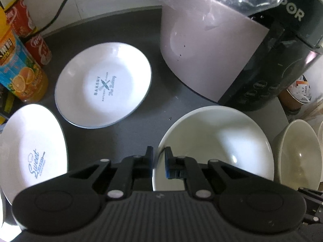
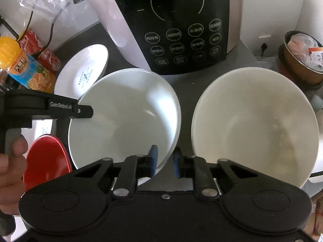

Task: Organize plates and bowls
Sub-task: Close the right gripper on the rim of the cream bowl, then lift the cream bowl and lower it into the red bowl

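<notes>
The glossy white ceramic bowl (image 2: 125,119) sits on the dark grey countertop (image 1: 157,92) in front of the pink-and-black electric pressure cooker (image 2: 181,26), and nothing lies in it. Just to its right the cream-coloured ceramic bowl (image 2: 254,125) holds only a faint yellowish film on its inner wall. Behind it, a brown metal bowl (image 2: 298,70) is stuffed with crumpled plastic packets.

The left gripper (image 1: 158,157) has its jaws narrowed to a small gap around the white bowl's left rim, one finger inside and one outside; whether they pinch it I cannot tell. The right gripper (image 2: 164,160) straddles the same bowl's right rim, jaws a little apart.

A white plate with blue "Bakery" print (image 1: 103,84) and a white plate printed "Sweet" (image 1: 32,151) lie flat to the left, near an orange juice bottle (image 1: 22,76) and red drink cans (image 1: 38,50). A red plate (image 2: 46,159) shows beside the white bowl
</notes>
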A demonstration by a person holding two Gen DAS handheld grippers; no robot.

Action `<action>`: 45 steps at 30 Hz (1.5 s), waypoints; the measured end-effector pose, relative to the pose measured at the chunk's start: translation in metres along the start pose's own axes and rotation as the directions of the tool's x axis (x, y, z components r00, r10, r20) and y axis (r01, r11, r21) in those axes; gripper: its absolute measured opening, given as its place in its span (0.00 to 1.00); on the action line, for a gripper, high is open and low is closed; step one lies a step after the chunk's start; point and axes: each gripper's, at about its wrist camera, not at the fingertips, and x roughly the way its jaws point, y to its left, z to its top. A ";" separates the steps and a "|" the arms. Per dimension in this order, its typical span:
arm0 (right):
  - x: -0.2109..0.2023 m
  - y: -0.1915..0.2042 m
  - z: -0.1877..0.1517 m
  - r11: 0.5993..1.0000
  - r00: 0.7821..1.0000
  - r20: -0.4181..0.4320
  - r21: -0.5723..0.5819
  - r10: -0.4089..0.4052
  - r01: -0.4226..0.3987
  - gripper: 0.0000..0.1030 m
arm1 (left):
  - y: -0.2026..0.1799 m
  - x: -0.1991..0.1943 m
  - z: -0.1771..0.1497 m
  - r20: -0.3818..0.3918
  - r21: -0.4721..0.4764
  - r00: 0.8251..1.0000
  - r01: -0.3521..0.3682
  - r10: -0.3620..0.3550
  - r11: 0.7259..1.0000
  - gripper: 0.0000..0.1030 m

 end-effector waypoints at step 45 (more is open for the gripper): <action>-0.090 0.097 -0.026 0.996 0.984 0.170 -0.077 0.052 -0.040 0.14 | 0.105 -0.127 -0.053 0.099 -0.087 0.989 0.121 -0.112 0.989 0.09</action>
